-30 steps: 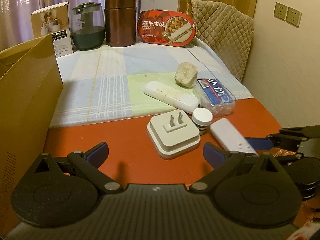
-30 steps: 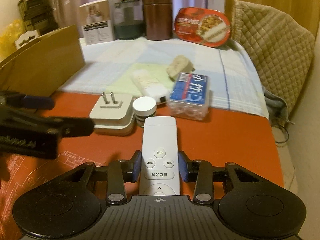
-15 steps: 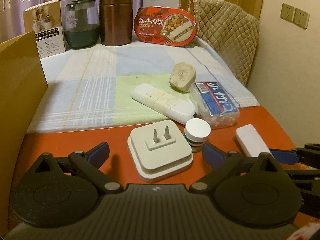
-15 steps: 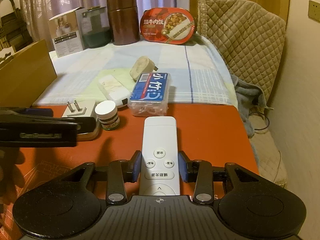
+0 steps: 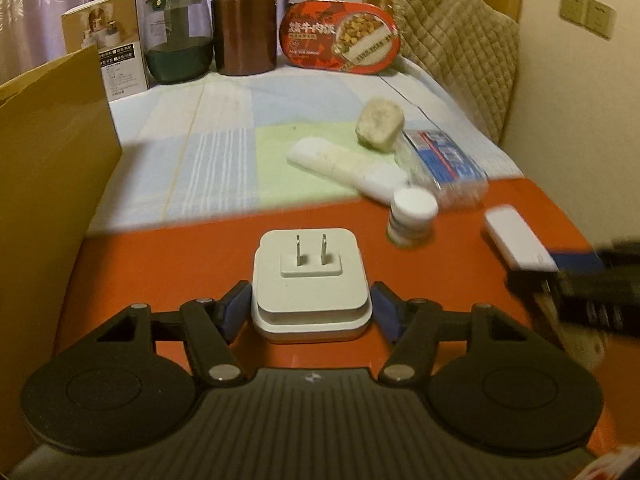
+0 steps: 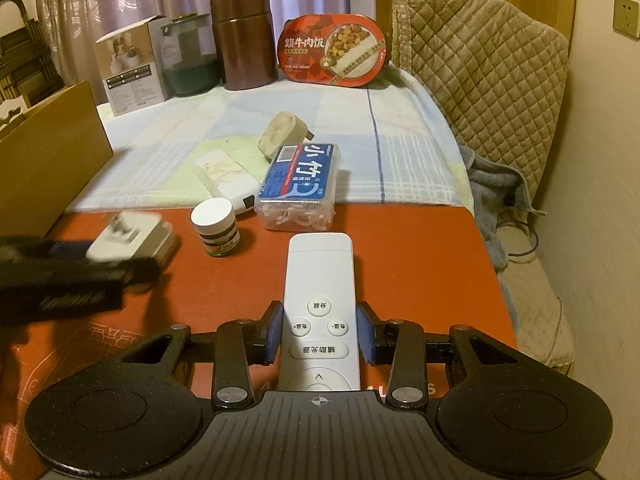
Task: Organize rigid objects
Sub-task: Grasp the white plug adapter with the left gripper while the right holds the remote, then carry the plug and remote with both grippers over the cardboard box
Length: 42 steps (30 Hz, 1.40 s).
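My left gripper (image 5: 310, 312) has its blue pads against both sides of a square white plug adapter (image 5: 310, 280) that lies prongs-up on the orange mat. My right gripper (image 6: 319, 334) is shut on a white remote control (image 6: 319, 300) and holds it over the mat; the remote also shows in the left wrist view (image 5: 518, 242). A small white-capped jar (image 6: 215, 226), a clear box with a blue label (image 6: 300, 184), a long white power strip (image 6: 226, 176) and a beige plug (image 6: 282, 136) lie ahead.
A cardboard box (image 5: 44, 184) stands at the left. At the back stand a printed carton (image 5: 108, 60), a glass jar (image 5: 178, 40), a brown canister (image 5: 244, 20) and a red meal box (image 5: 340, 38). A quilted chair (image 6: 480, 80) is at the right.
My left gripper has moved forward around the plug adapter and its jaws have closed onto its sides. The right gripper still holds the remote and has shifted slightly.
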Each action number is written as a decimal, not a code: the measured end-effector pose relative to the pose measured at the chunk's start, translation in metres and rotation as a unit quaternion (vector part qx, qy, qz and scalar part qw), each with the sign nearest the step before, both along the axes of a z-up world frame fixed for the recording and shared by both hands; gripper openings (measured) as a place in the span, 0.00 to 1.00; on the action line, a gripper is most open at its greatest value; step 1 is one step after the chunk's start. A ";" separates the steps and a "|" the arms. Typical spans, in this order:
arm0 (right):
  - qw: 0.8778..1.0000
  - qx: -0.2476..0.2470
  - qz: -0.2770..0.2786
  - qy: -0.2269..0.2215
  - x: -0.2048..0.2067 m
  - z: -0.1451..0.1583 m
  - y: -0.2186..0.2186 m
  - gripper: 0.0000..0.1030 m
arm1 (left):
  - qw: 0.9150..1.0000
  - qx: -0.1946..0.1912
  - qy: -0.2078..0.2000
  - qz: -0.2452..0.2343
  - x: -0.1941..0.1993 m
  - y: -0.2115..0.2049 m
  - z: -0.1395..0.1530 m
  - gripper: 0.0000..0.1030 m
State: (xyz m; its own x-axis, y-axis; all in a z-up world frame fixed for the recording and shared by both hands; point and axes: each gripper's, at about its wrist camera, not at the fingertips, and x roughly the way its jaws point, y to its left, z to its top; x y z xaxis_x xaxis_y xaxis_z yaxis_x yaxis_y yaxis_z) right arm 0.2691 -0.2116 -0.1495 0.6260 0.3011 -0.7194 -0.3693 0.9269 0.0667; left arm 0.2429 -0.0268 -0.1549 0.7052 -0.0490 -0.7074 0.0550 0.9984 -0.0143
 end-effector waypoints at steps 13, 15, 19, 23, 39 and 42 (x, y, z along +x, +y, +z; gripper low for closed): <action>1.000 -0.001 0.001 0.002 -0.003 0.000 0.003 0.34 | 1.000 0.005 -0.002 0.001 -0.003 0.007 -0.002 0.65; 1.000 -0.001 0.001 0.002 -0.003 0.000 0.002 0.34 | 1.000 0.005 -0.001 -0.002 -0.002 0.008 -0.003 0.64; 1.000 -0.001 0.004 0.002 -0.003 0.000 0.002 0.34 | 1.000 0.004 0.001 -0.006 -0.002 0.008 -0.003 0.59; 1.000 0.001 0.008 0.007 -0.004 0.002 0.003 0.34 | 1.000 0.008 0.005 -0.005 -0.004 0.007 -0.001 0.58; 1.000 0.022 -0.003 -0.022 -0.037 0.049 0.011 0.34 | 1.000 -0.012 -0.018 -0.008 -0.042 0.006 0.060 0.58; 0.999 0.029 -0.006 -0.029 -0.049 0.063 0.016 0.34 | 1.000 -0.014 -0.024 -0.007 -0.054 0.010 0.075 0.58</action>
